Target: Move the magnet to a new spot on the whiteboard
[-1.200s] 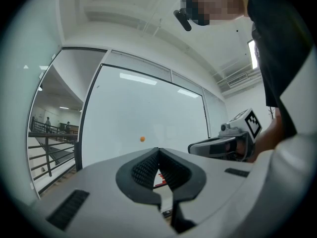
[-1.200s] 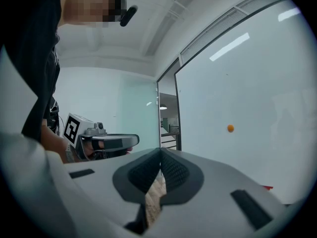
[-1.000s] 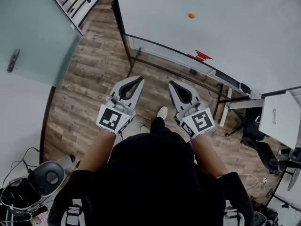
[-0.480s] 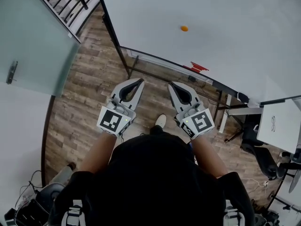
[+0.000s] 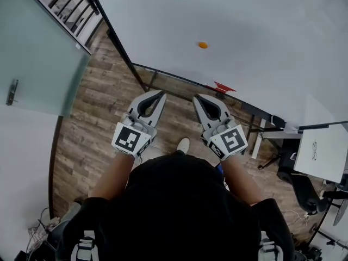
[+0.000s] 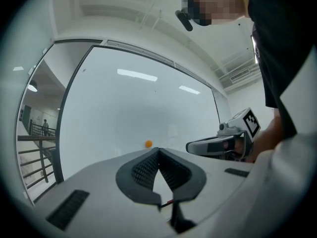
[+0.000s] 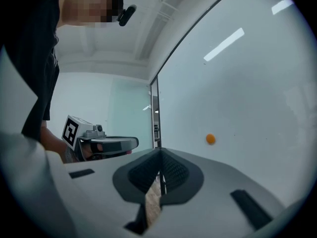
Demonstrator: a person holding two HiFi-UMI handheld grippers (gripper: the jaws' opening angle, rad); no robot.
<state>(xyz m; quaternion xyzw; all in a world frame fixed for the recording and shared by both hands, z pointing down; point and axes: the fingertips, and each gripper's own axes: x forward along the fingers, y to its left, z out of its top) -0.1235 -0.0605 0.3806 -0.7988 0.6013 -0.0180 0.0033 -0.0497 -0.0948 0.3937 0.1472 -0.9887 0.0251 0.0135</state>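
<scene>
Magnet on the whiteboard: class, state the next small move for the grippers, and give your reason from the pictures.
Probably carry the right gripper forward toward the orange magnet. Both grippers are shut and empty, held short of the whiteboard. The magnet sits on the board almost straight ahead of the right one, with the left gripper further to the side.

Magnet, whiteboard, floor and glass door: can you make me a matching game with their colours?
Things:
1. magnet
2. whiteboard
3. floor
4. glass door

Colours:
A. brown wood
B. frosted pale green
C. orange
D. white

Pairs: 1-C, 2-D, 3-A, 4-B
</scene>
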